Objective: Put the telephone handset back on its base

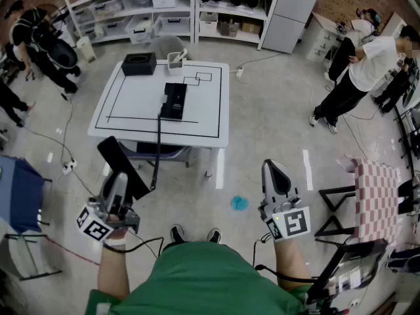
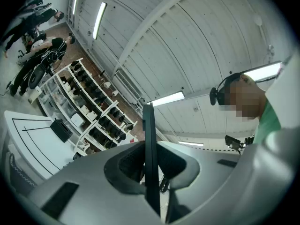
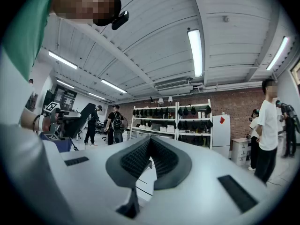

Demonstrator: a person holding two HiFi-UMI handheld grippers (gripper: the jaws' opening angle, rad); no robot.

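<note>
The black telephone base (image 1: 174, 100) lies on the white table (image 1: 131, 104), well ahead of me. A cord (image 1: 158, 149) runs from it down off the table's front edge. My left gripper (image 1: 117, 188) is held low at the left, away from the table, shut on the flat black handset (image 1: 122, 164), which sticks up and forward from the jaws. In the left gripper view the handset (image 2: 150, 158) shows edge-on, clamped between the pads. My right gripper (image 1: 274, 170) hangs at the right over the floor, shut with nothing in it; its pads (image 3: 140, 156) meet.
On the table's far side stand a black box (image 1: 139, 63) and a white holder (image 1: 176, 60). Shelves (image 1: 164, 12) line the back wall. People stand at the left and right. A checkered stool (image 1: 377, 189), a blue scrap (image 1: 239, 203) and floor cables (image 1: 65, 156) lie near me.
</note>
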